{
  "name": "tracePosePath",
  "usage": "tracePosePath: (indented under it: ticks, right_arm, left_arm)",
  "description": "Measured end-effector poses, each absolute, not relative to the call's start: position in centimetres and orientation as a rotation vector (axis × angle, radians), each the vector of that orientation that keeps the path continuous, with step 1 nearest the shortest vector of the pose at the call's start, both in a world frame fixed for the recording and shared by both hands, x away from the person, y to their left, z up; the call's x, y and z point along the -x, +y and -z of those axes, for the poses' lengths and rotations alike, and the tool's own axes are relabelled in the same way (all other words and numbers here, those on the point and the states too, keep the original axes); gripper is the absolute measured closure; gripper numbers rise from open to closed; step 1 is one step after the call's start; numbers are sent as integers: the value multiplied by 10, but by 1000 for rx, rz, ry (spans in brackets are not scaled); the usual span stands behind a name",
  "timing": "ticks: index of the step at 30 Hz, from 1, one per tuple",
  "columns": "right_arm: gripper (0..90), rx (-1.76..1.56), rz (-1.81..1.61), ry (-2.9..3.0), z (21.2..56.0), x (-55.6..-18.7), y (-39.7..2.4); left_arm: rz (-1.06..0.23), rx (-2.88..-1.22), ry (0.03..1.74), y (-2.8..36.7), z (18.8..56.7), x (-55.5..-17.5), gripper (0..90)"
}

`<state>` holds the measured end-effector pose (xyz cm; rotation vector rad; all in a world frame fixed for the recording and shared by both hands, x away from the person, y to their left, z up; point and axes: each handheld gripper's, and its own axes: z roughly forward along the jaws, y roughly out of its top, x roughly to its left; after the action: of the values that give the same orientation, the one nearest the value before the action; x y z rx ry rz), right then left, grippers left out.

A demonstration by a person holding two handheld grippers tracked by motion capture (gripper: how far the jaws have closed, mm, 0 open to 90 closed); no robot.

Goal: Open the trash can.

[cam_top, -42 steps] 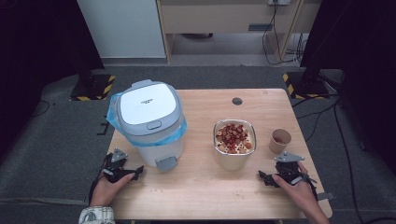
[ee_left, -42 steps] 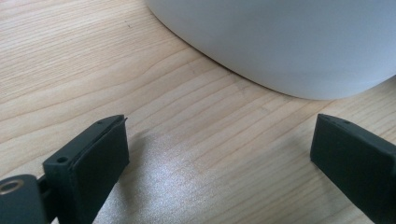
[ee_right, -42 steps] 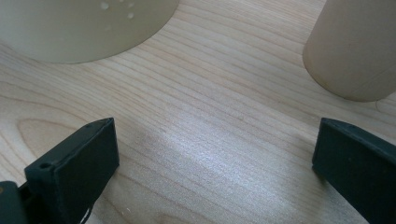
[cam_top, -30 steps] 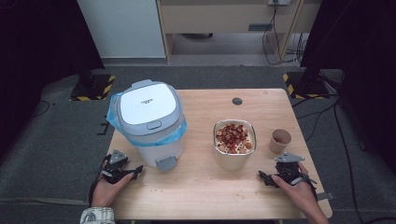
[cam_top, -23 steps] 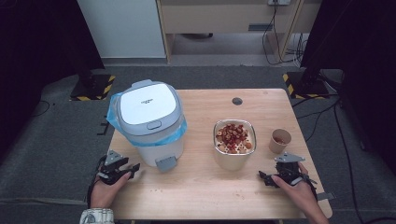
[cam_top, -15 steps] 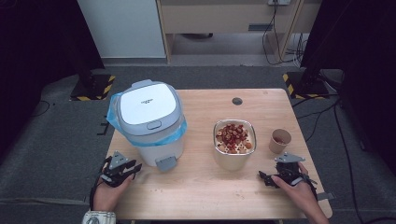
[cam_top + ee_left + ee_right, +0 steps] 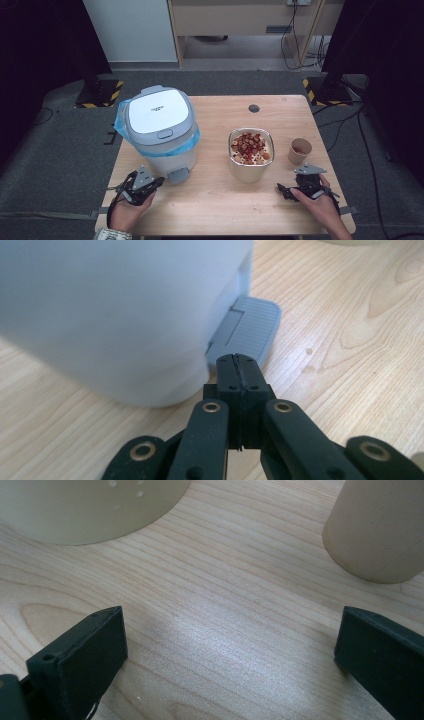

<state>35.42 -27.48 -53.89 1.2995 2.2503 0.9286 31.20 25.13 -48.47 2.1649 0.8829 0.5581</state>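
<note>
Now we hold our left gripper, jaws just pressed together on nothing, low and level, aimed at the bin's pedal; our right gripper rests spread wide on the table.

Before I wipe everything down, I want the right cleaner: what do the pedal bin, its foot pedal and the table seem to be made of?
Pedal bin: looks like smooth white plastic with a soft sheen, with a blue bag liner at the rim. Foot pedal: grey, ribbed and matte, probably plastic. Table: light wood with visible grain and a dull gloss; solid or veneer, I cannot tell.
</note>
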Motion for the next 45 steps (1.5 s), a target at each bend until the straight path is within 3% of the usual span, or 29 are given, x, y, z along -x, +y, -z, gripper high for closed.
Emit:
tracePosePath:
  ticks: [21,45]
  right_arm:
    - [7,-1301,-930,2253,539,-353,-275]
    - [7,-1299,-930,2253,539,-353,-275]
  left_arm:
    - [-666,-2301,762,201,500,-341,897]
    - [-648,-2311,783,201,506,-341,899]
